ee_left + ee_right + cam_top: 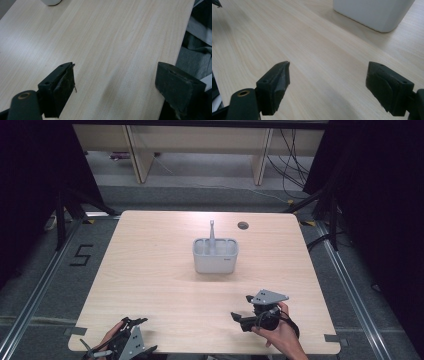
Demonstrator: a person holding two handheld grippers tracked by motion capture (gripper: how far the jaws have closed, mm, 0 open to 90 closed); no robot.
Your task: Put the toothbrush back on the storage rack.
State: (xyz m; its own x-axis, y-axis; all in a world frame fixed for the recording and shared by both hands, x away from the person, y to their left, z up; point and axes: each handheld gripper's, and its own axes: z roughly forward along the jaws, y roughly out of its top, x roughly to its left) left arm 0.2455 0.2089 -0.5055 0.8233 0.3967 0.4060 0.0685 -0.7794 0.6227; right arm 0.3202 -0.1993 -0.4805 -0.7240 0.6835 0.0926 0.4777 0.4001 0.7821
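Wood-grain table [150, 270] bears boxy white plastic caddy [215, 262].

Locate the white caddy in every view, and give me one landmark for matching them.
High view: the white caddy stands mid-table, a grey upright tool in it, beyond both grippers.
Left gripper view: a rounded white bit of it at the top edge, left of centre.
Right gripper view: its lower wall at the top right, beyond the open jaws.
Shared landmark: the pale wood table, whose grain runs through all three.
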